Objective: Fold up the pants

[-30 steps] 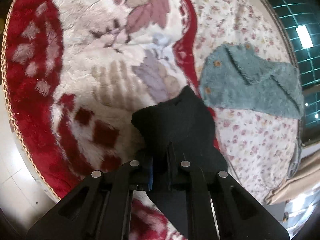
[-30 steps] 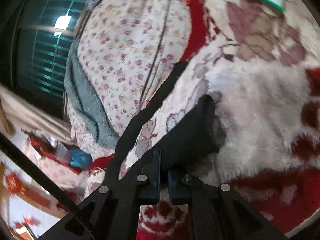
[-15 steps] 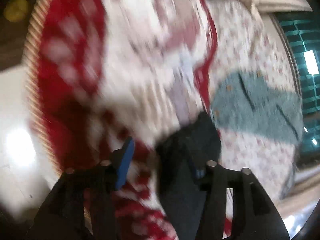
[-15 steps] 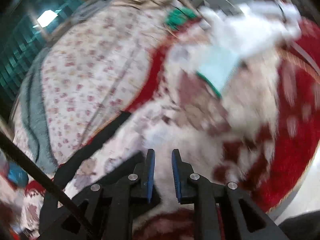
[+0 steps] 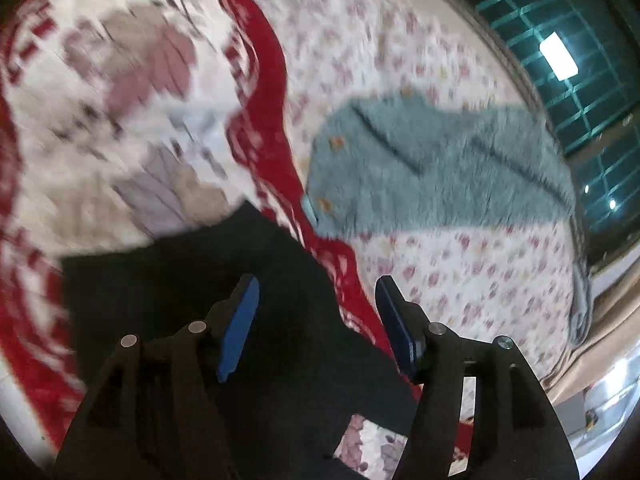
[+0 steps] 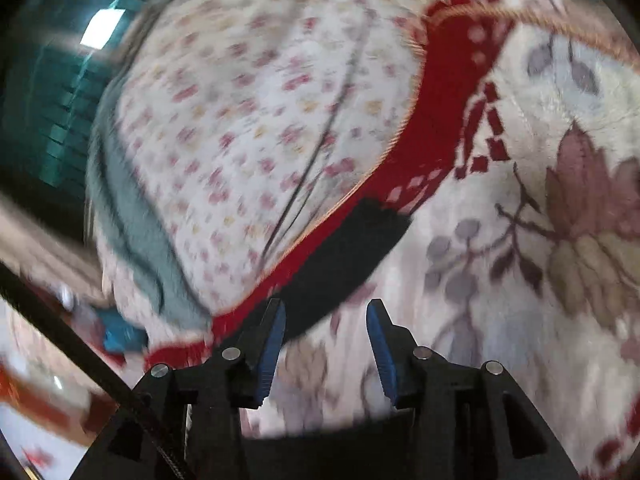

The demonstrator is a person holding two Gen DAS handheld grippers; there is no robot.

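Note:
The black pants (image 5: 192, 272) lie on a fluffy red and white flowered blanket (image 5: 100, 120). My left gripper (image 5: 316, 320) is open just above them, its blue pads apart, holding nothing. In the right wrist view a black strip of the pants (image 6: 344, 252) lies along the blanket's red border (image 6: 440, 120), just ahead of my right gripper (image 6: 326, 344). That gripper is open and empty above the blanket. Both views are blurred by motion.
A teal fuzzy garment (image 5: 440, 168) with small buttons lies on a floral sheet (image 5: 460, 280) to the right of the pants; it shows at the left in the right wrist view (image 6: 132, 232). A dark window with green grille (image 5: 580, 60) is behind.
Both grippers were shut on the black pants a second ago; both have opened and let go. The pants now lie flat on the blanket, and both cameras have swung over them.

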